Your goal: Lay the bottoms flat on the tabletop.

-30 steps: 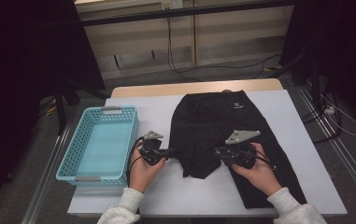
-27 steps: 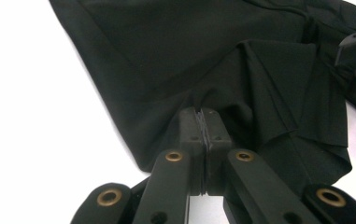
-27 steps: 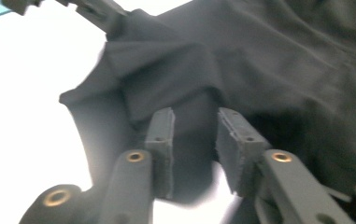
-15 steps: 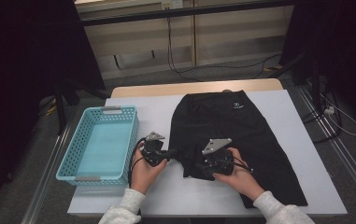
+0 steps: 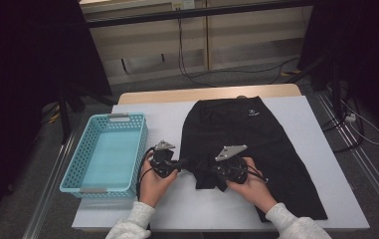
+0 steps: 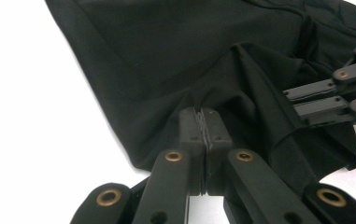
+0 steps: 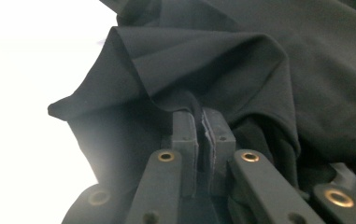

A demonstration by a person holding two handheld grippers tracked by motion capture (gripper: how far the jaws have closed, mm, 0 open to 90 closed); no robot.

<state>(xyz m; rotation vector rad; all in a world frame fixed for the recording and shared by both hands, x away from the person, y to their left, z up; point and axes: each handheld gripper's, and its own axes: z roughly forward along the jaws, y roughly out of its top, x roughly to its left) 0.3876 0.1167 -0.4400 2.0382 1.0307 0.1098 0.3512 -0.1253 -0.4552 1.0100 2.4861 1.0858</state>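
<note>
A black garment [image 5: 256, 134] with a small white logo lies flat on the white table [image 5: 329, 164]. My left gripper [image 5: 187, 162] is shut on its near left edge; in the left gripper view the jaws [image 6: 204, 115] pinch a pulled-up fold of the cloth [image 6: 175, 56]. Close to its right, my right gripper [image 5: 216, 172] has just closed its jaws on a bunched ridge of the same cloth, and the right gripper view shows the fabric [image 7: 213, 60] clamped between the pads [image 7: 199, 115]. The right gripper's fingers [image 6: 334, 93] also reach in at the right of the left gripper view.
A light blue plastic basket [image 5: 110, 152] stands on the table's left side, just beside my left hand. The near table edge lies just below both hands. Dark stands and cables sit on the floor beyond the table.
My right hand has moved left across the garment toward the left gripper and lowered onto the cloth. The left hand has stayed where it was.
</note>
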